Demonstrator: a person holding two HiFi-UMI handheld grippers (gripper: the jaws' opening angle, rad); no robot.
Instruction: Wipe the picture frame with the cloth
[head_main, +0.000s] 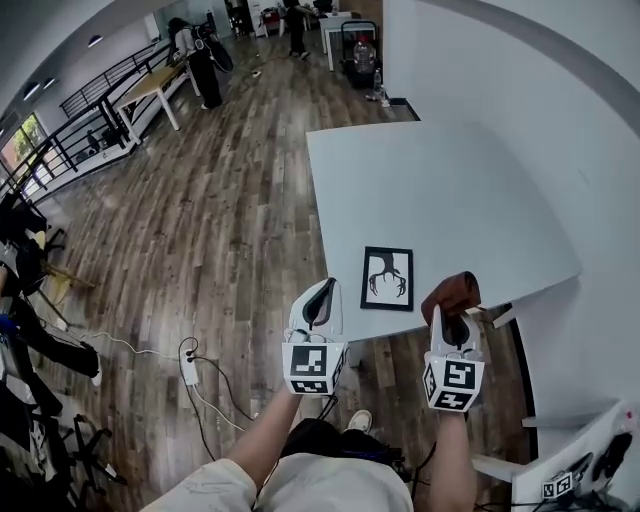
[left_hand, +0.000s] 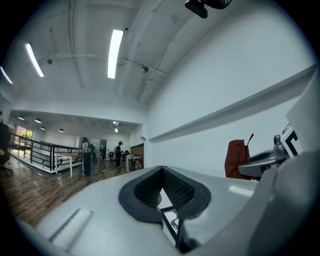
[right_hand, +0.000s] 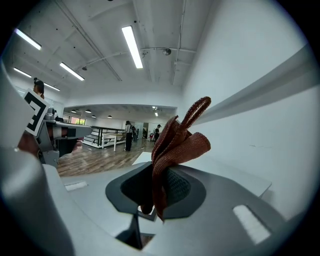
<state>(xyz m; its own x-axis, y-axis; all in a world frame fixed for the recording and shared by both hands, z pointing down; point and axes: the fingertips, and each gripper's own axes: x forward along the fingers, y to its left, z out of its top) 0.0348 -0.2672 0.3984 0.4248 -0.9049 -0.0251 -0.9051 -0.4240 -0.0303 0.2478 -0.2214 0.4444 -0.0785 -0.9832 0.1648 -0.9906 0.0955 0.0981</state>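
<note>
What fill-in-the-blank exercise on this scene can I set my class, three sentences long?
1. The right gripper clamps a reddish-brown ___ in its jaws.
2. The picture frame lies flat on a ___ table.
3. The left gripper, jaws shut, holds ___.
Missing words: cloth; white; nothing.

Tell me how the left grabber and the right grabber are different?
The right gripper is clamped on the brown cloth, which sticks up from its jaws; the left gripper is shut with nothing in it. The left gripper is left of the picture frame, and the right gripper is right of it. Both are white, carry a marker cube, and neither touches the frame.
</note>
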